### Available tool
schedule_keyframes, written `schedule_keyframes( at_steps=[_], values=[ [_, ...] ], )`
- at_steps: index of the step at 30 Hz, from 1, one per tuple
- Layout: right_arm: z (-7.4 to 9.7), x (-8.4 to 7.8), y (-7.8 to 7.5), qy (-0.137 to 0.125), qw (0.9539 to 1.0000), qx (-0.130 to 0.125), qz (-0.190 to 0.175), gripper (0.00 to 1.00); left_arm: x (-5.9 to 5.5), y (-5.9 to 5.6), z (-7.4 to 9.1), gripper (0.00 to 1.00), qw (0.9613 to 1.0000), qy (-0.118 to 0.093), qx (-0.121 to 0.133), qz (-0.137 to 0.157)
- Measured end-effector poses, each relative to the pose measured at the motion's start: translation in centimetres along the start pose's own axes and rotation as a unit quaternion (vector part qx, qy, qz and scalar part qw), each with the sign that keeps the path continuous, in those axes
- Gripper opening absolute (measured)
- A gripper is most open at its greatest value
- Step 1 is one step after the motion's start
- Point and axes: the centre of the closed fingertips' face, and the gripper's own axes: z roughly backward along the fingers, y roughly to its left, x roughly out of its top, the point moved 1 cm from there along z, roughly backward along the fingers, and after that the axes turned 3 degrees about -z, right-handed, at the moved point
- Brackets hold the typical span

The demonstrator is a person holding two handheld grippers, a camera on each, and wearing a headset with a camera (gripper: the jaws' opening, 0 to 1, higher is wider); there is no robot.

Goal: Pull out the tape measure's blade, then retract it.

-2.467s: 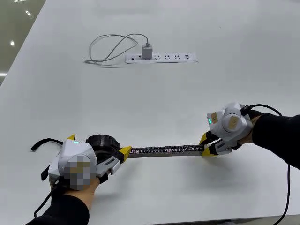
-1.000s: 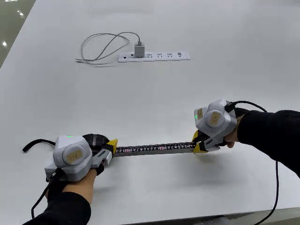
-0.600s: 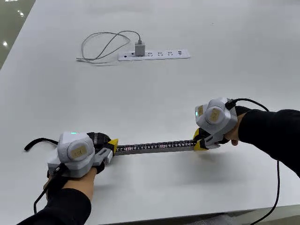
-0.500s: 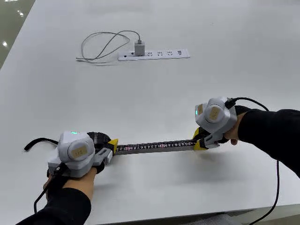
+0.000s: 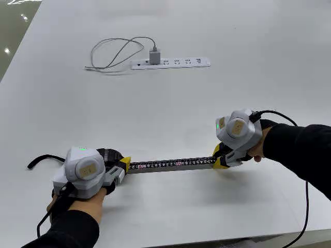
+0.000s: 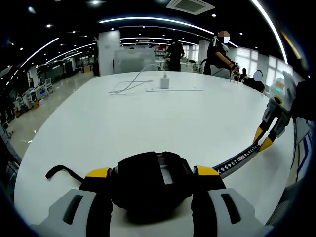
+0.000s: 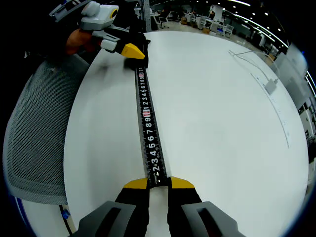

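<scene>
The black tape measure case [image 5: 110, 155] rests on the white table [image 5: 170, 113] at the near left, with my left gripper [image 5: 118, 168] shut around it. In the left gripper view the case [image 6: 152, 180] sits between the yellow-tipped jaws of that gripper [image 6: 153, 173]. The numbered blade [image 5: 173, 164] runs out flat to the right. My right gripper [image 5: 219, 161] is shut on its end. In the right gripper view the blade [image 7: 147, 116] leads from my right gripper [image 7: 158, 183] up to the left gripper [image 7: 123, 48].
A white power strip [image 5: 178, 62] with a plugged charger [image 5: 154, 55] and a looped cable [image 5: 111, 53] lies at the far side. A black strap [image 5: 40, 159] trails left of the case. The table's near edge runs just below both hands. A mesh chair [image 7: 34, 138] stands beside the table.
Nothing on the table has visibly moved; the blade's drawn-out length looks the same. Only the head camera has shifted a little.
</scene>
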Motion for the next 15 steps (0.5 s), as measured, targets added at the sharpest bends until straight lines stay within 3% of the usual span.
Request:
schedule_keyframes(
  at_steps=[15],
  values=[
    [-0.27, 0.43, -0.07, -0.006, 0.9998, 0.004, 0.018, 0.09, -0.06, -0.06, 0.07, 0.6, 0.9999, 0.004, -0.015, 0.001]
  ],
)
